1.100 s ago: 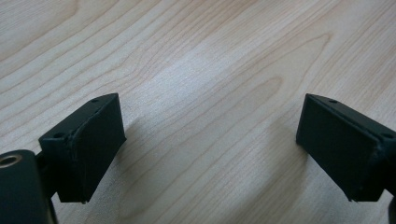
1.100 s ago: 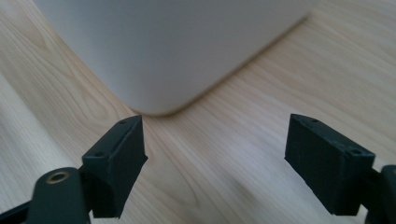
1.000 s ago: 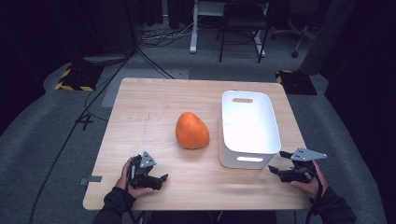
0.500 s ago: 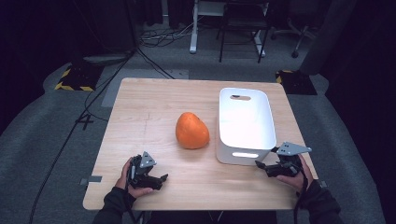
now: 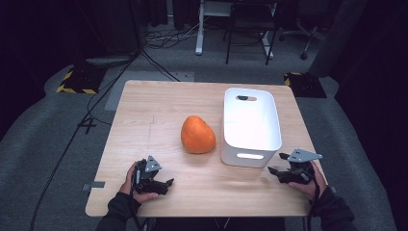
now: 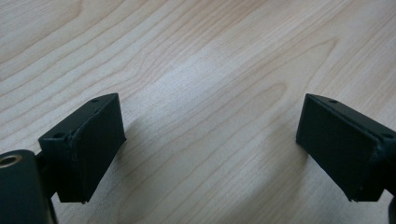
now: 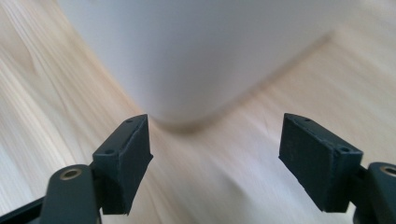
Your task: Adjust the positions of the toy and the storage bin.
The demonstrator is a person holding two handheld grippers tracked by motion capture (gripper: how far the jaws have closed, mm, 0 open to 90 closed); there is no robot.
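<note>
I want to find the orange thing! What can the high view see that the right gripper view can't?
High view alone: the orange fruit lying left of the white bin, plus both hands with the left gripper and right gripper. Right gripper view alone: a close look at its own wide-open jaws facing a rounded corner of the bin. Shared: the white bin and the wooden table.

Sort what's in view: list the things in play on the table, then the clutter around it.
In play:
right gripper, open, pointed at the white bin's near corner
white bin
orange pumpkin
left gripper, open over bare table

Just lying about:
floor cables
chair
hazard-striped blocks
</note>
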